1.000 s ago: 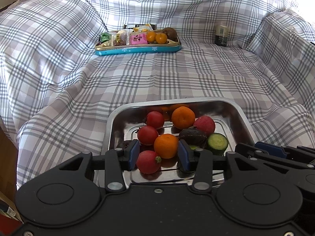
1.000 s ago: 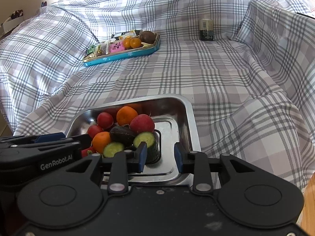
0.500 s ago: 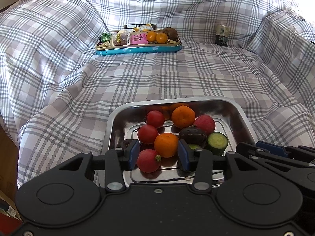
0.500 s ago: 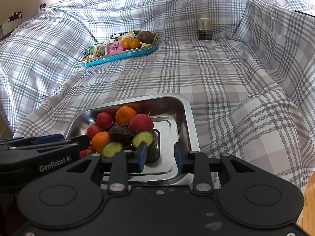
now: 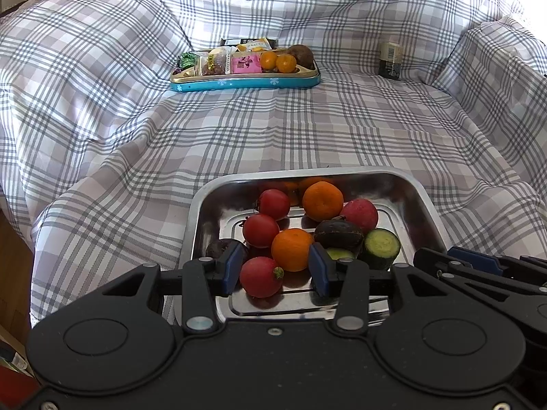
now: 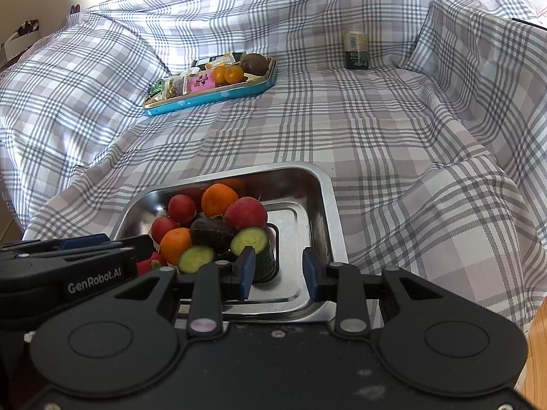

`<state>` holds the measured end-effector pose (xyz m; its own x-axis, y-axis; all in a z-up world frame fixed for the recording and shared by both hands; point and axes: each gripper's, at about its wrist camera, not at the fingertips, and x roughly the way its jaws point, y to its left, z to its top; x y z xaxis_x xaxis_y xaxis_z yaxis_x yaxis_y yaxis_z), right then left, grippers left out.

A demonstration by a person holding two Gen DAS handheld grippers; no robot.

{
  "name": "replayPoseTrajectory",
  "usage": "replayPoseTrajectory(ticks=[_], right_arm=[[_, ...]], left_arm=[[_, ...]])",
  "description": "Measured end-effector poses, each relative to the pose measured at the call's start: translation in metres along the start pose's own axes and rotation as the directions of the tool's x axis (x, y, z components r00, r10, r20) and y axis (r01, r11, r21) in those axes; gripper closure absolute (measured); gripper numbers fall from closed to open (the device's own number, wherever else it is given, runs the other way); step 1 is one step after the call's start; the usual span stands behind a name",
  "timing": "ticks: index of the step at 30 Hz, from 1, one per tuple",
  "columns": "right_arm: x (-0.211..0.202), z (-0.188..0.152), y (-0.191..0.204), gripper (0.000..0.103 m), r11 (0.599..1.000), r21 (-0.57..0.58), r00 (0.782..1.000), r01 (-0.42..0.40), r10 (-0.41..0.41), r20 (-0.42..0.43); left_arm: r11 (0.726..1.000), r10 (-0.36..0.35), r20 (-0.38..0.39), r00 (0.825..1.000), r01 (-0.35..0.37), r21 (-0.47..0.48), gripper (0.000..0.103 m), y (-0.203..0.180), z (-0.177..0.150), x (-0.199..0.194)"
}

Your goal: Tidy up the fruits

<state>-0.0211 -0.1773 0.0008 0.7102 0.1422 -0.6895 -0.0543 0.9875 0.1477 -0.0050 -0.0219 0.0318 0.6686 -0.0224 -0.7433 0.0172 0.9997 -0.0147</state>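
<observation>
A steel tray (image 5: 307, 172) lies on the plaid cloth close in front of me. It holds two oranges (image 5: 292, 249), several red round fruits (image 5: 261, 276), a dark avocado-like fruit (image 5: 338, 234) and cucumber pieces (image 5: 379, 247). My left gripper (image 5: 275, 270) hangs open over the tray's near left part; a red fruit and an orange show between its fingers, both resting on the tray. My right gripper (image 6: 278, 270) stands open over the tray's (image 6: 328, 205) bare right side, nothing between its fingers, a cucumber piece (image 6: 253, 239) just beside its left finger.
A blue tin (image 5: 246, 83) with wrapped snacks, two small oranges and a brown fruit sits far back on the cloth. A dark jar (image 5: 389, 59) stands at the back right. The cloth rises in folds on both sides. Wooden floor shows at the lower corners.
</observation>
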Motion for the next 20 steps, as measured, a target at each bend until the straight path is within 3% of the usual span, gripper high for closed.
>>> replayPoseTrajectory(ticks=[20], right_arm=[[0.0027,-0.0005,0.0001,0.07,1.0,-0.005,1.0,0.0,0.0,-0.011]], left_arm=[[1.0,-0.012,-0.004,1.0,0.012,0.011,0.051,-0.0028,0.0004,0.0008]])
